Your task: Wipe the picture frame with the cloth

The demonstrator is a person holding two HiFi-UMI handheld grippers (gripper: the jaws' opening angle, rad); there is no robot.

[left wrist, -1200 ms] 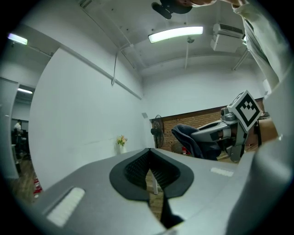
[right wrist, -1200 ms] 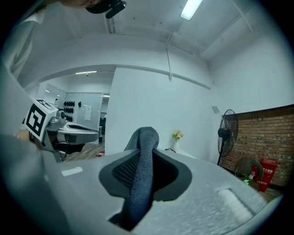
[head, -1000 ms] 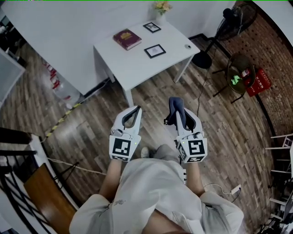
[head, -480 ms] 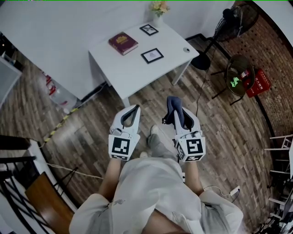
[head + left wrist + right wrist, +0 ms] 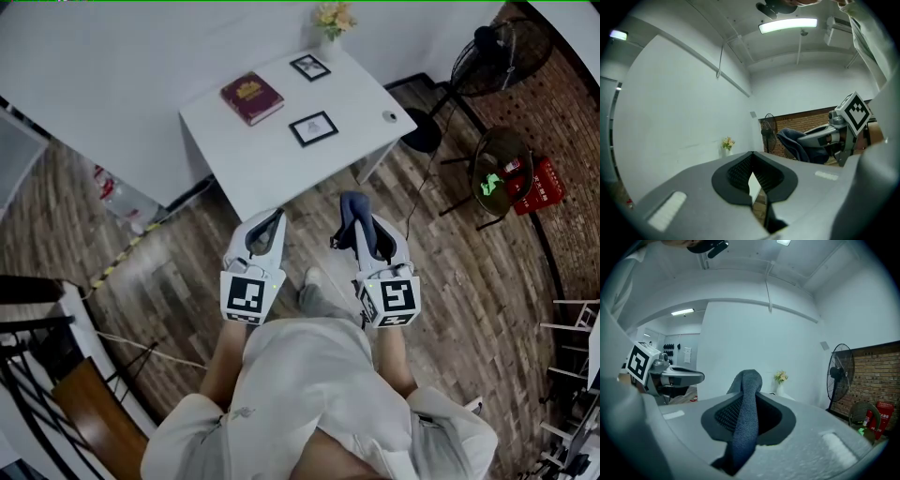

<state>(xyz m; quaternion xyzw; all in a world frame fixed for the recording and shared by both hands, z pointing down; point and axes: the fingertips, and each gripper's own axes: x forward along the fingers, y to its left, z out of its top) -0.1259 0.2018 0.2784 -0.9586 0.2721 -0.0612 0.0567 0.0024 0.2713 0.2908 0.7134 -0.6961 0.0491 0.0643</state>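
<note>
On a white table [image 5: 272, 159] ahead lie two black picture frames, one in the middle [image 5: 314, 127] and one at the far side [image 5: 309, 67]. My right gripper [image 5: 359, 212] is shut on a dark blue cloth [image 5: 351, 217] [image 5: 745, 418], which sticks up from between its jaws. My left gripper [image 5: 272, 222] [image 5: 752, 176] is shut with nothing in it. Both grippers are held side by side over the wooden floor, short of the table's near edge.
A dark red book [image 5: 251, 97], a small vase of flowers [image 5: 331, 19] and a small round object [image 5: 390, 116] also sit on the table. A standing fan [image 5: 487, 56] and a round chair [image 5: 497, 164] stand to the right. A dark staircase rail [image 5: 28, 347] is at the left.
I have stepped closer to the table, which now sits nearer both grippers. The grippers keep the same hold and spacing.
</note>
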